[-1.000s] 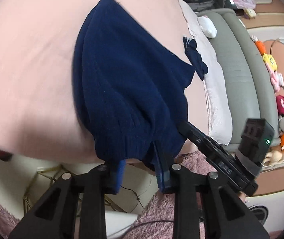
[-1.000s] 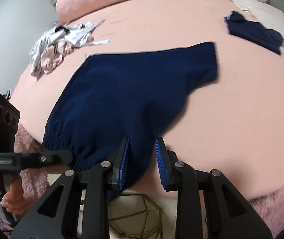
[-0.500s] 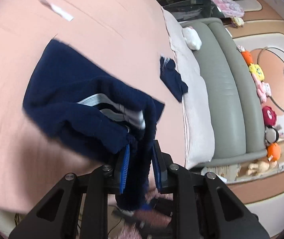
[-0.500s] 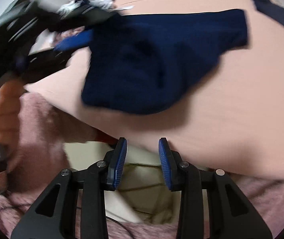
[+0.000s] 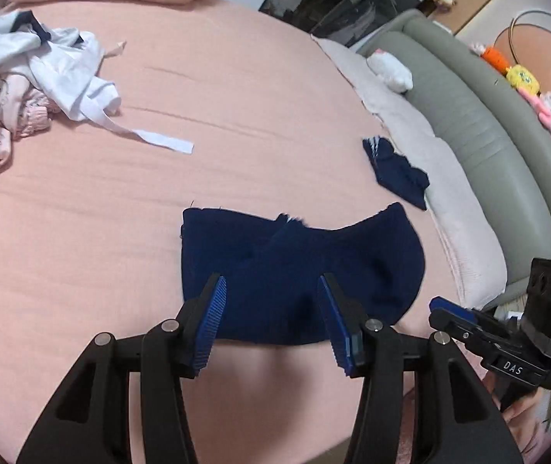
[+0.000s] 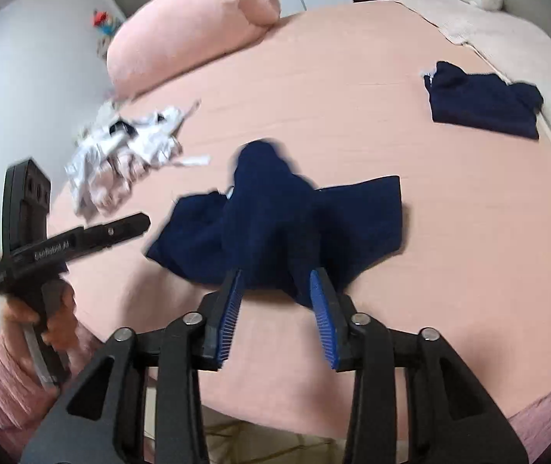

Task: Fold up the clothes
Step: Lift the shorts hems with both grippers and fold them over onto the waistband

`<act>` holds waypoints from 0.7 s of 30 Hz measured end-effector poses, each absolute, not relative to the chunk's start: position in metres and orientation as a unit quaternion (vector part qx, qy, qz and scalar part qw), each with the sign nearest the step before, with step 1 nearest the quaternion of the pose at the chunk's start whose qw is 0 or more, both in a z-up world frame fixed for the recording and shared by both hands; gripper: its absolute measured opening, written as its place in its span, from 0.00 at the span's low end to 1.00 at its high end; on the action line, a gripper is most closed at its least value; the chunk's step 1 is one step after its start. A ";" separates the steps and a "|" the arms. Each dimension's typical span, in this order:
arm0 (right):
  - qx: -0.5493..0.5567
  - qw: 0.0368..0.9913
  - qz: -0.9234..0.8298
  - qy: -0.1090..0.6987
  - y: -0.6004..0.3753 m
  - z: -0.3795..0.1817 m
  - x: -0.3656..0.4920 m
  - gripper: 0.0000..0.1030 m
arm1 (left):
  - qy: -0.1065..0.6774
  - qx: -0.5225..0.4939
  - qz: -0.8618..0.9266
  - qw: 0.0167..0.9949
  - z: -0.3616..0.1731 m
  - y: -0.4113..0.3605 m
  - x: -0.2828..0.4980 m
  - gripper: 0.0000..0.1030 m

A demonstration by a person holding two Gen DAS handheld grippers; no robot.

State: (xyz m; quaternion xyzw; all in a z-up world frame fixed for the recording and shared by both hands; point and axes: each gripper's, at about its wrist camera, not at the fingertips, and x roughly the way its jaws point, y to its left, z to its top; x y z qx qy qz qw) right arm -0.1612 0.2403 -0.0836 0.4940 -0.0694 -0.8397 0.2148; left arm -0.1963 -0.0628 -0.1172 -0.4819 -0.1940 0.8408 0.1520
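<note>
Bare pink bed point(image 5: 63, 232) lies wide open left of the navy garment point(image 5: 298, 270) and on toward the pillow point(image 6: 190, 42). The pile of pale clothes point(image 5: 32, 73) blocks the far left corner, its white strap point(image 5: 155, 141) trailing into the open sheet. A small navy piece point(image 5: 395, 174) sits at the right edge, a clear strip between it and the garment. The grey sofa point(image 5: 488, 143) closes the right side. The right tool point(image 5: 441, 309) hangs just beside the garment's right end; the left tool point(image 6: 136, 224) hangs off its left end.
</note>
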 end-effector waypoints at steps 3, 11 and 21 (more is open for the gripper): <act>0.495 0.202 -0.839 -0.104 0.251 -0.082 -0.176 0.38 | -0.171 -0.483 0.845 0.153 -0.120 -0.059 -0.213 0.50; 0.529 0.216 -0.821 -0.007 0.219 -0.109 -0.219 0.52 | -0.148 -0.500 0.824 0.220 -0.139 -0.031 -0.227 0.46; 0.530 0.293 -0.782 -0.145 0.242 -0.113 -0.233 0.16 | -0.203 -0.449 0.854 0.170 -0.118 -0.050 -0.210 0.09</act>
